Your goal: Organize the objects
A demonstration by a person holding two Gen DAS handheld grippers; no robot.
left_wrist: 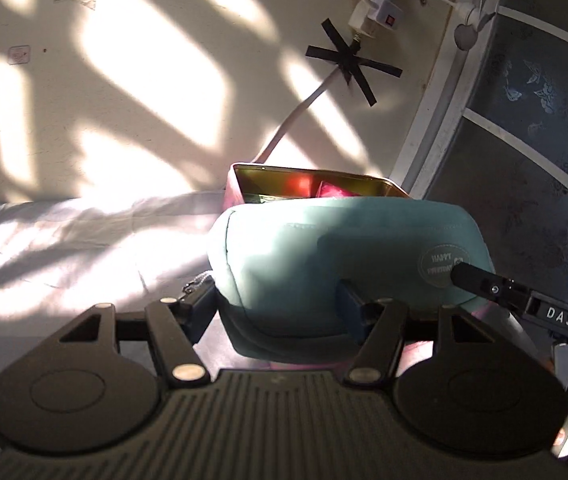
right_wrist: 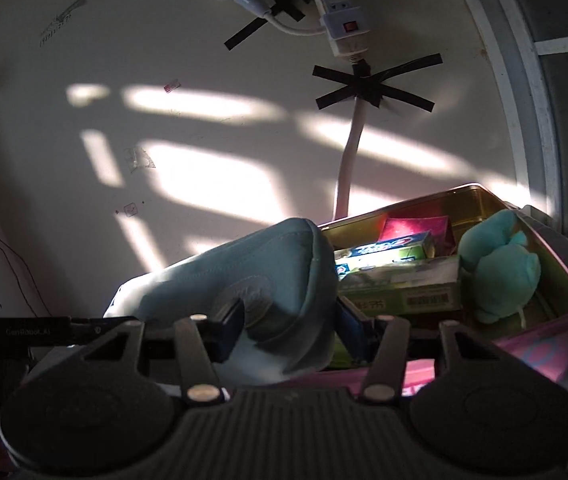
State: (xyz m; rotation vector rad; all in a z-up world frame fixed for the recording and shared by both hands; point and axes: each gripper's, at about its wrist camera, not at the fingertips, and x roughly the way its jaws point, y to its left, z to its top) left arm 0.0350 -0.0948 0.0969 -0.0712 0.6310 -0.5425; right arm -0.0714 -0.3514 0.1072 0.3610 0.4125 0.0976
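Teal pouch [left_wrist: 323, 248]: soft fabric, round patch on its side, held clear of the bed [left_wrist: 64, 248], in front of the tin.
Long axis: across the left view, tilted in the right view.
Left gripper [left_wrist: 280, 304]: fingers clamped on one end of the pouch.
Right gripper [right_wrist: 295, 324]: fingers clamped on the other end.
Pink tin [right_wrist: 523, 340]: open; cartons and a teal plush toy [right_wrist: 499, 264] are held inside.

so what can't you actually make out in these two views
- Left wrist view: most of the tin box and its contents, hidden behind the teal pouch.
- Right wrist view: the tin's near corner and lower contents, hidden by the pouch and the boxes.
- Round badge on the pouch: blurred and partly covered by a right gripper finger.
- Left gripper: fingertips buried in the pouch.
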